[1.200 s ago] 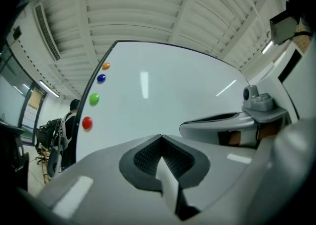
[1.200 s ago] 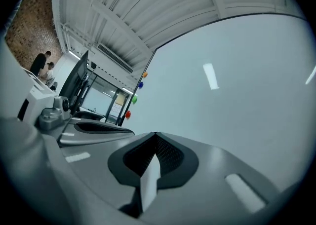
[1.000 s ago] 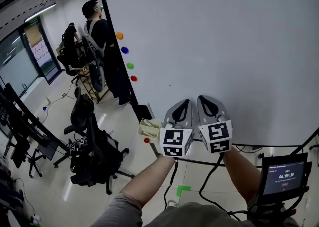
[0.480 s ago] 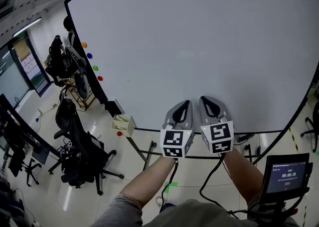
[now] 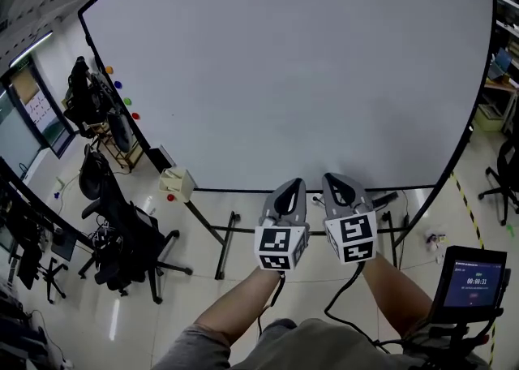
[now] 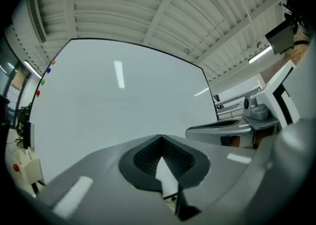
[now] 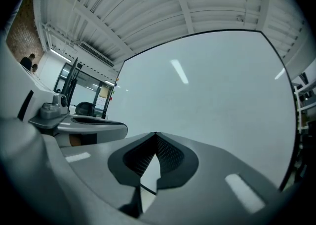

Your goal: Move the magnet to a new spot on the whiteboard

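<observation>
A big whiteboard on a wheeled stand fills the head view. Several round magnets sit in a column at its far left edge: orange, blue, green and red. The left gripper view shows them as small dots at the board's left border. My left gripper and right gripper hang side by side below the board's lower middle, far right of the magnets. Both are shut with nothing between the jaws, and their tips point at bare board.
A small cream box hangs at the board's lower left corner. Office chairs and desks stand on the floor to the left. A small timer screen sits at the lower right. The stand's legs spread under the board.
The board and its magnets have slid left in the head view, so both grippers now face the board's middle. The person beside the board's left edge is gone from view. Both grippers stayed shut.
</observation>
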Motion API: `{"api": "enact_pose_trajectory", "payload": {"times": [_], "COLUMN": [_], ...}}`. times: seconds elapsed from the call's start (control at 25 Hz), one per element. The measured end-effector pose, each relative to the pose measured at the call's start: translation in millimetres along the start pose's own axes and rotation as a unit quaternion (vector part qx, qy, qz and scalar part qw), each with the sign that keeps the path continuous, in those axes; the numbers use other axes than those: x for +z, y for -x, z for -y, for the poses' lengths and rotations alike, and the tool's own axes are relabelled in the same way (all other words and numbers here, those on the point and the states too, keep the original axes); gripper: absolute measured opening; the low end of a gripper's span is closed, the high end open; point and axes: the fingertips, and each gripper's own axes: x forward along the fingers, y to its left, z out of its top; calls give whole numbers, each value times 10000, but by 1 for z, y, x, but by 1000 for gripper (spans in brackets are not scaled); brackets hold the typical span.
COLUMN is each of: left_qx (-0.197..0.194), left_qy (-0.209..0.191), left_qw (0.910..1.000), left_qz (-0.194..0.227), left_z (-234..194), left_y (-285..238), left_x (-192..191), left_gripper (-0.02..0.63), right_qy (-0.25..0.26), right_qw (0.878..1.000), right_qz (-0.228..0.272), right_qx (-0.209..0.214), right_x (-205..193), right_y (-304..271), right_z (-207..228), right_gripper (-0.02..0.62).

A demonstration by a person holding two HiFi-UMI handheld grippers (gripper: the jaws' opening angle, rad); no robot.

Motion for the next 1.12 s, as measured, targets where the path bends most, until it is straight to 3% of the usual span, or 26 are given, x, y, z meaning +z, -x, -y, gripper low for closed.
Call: {"api": "enact_pose_trajectory", "payload": {"times": [0.32,0.68,1.12], "left_qx": [-416,-474,-515], "left_qy": [242,450,419], "left_qw": [9979,9950,9945], "left_qz": [-442,-759,-808], "left_z": [37,41,38], "left_y": [34,77,95], "left_x": [-34,-68,-68], "left_gripper": [2,2,2], "right_qy": [-392,-584,-485], "right_qw": [9980,9950,9956], "right_qz": [-376,-740,-717], "right_qx": [-313,-339,-356], "right_x": [-39,-79,-72], "right_y": [55,91,96], "right_z": [0,-32,-47], "right_gripper": [6,6,5]}}
